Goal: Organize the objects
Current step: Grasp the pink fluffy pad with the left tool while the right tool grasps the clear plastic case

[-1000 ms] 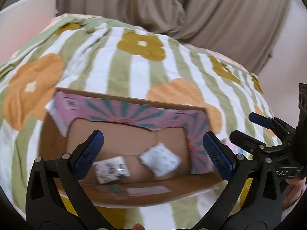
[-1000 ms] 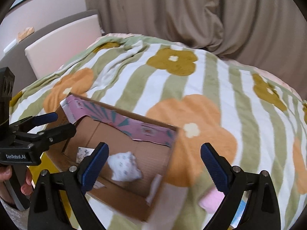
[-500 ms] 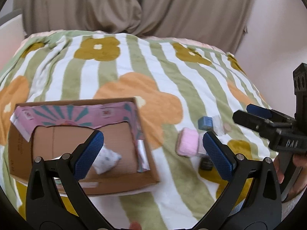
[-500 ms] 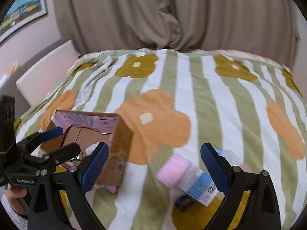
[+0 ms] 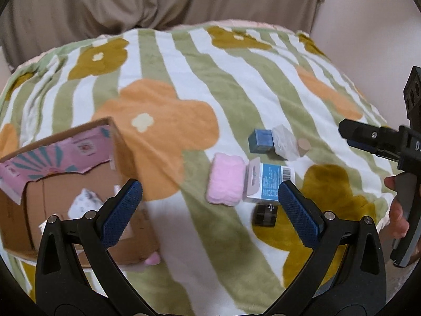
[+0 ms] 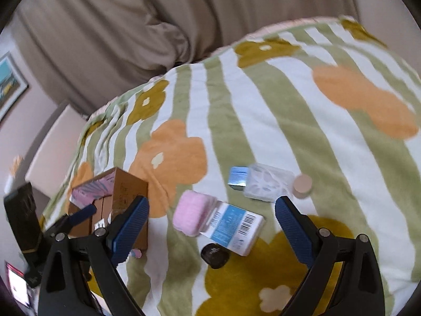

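An open cardboard box (image 5: 123,152) with a pink lining lies at the left on the flowered blanket; a white patterned packet (image 5: 84,202) lies inside. To its right lie a pink fluffy pad (image 5: 226,181), a white and blue carton (image 5: 268,184), a small black item (image 5: 264,216), a blue box (image 5: 259,141), a clear packet (image 5: 285,143) and a tan round cap (image 5: 304,146). My left gripper (image 5: 210,210) is open and empty, above the blanket between box and pad. My right gripper (image 6: 211,226) is open and empty, with the pad (image 6: 190,216) and carton (image 6: 234,229) between its fingers' span.
The blanket (image 5: 184,73) with green stripes covers a bed. Beige curtains (image 5: 131,0) hang behind it. A pale headboard (image 6: 52,144) and a framed picture (image 6: 10,79) are at the left. The bed's right edge drops off near the right gripper's handle (image 5: 402,210).
Both grippers have swung right, away from the box toward the cluster of small items. The box has slid to the left of both views. Both stay open.
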Motion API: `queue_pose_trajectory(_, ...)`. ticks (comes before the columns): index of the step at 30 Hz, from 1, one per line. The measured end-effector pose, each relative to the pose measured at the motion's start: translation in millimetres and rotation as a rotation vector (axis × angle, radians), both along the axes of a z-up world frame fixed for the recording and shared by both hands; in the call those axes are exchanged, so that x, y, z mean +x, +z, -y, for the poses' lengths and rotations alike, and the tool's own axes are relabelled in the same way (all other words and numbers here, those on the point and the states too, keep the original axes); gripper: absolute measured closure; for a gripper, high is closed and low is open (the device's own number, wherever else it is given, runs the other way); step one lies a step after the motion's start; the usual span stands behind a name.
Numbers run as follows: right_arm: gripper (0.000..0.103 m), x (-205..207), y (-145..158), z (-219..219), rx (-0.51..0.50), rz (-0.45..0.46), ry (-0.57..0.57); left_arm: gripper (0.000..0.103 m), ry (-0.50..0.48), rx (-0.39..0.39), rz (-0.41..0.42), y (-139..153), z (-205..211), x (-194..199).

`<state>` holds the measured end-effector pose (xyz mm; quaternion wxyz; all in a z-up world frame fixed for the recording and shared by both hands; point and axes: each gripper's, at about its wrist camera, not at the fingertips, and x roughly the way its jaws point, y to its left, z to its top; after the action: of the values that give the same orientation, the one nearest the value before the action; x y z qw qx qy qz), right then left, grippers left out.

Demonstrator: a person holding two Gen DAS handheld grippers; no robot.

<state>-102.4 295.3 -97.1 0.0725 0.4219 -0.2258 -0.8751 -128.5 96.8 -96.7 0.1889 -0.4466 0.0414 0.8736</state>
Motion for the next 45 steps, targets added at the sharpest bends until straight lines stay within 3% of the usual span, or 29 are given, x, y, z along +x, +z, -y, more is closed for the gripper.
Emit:
queue_pose_trajectory(12,0.007,-21.9,-74.1,-48.8,-0.259,0.162,-0.074,0.000,-0.018,-0.142,0.072,-52.3,-31.7,-27.5)
queue_pose_trajectory(19,0.007,-46.2,-101.5,-53.4,-0.267,0.212,-0.080,0.000,-0.041,-0.254,0.096,-75.7,-43.9,-42.4)
queue_pose_trajectory(24,0.007,-60.0,-114.3,-54.9,-0.268,0.238,-0.073,0.000,-0.046,-0.347,0.068,-86.9,-53.7,-49.8)
queue_pose_trajectory(34,0.007,-72.7,-127.5,-54.7,-0.269,0.253,-0.064,0.000,-0.092,-0.387,0.068,-97.7,-72.0,-66.2)
queue_pose_trajectory(45,0.007,-77.9,-132.7,-51.5,-0.268,0.261,-0.064,0.000,-0.094,-0.337,0.123,-114.1,-77.9,-80.7)
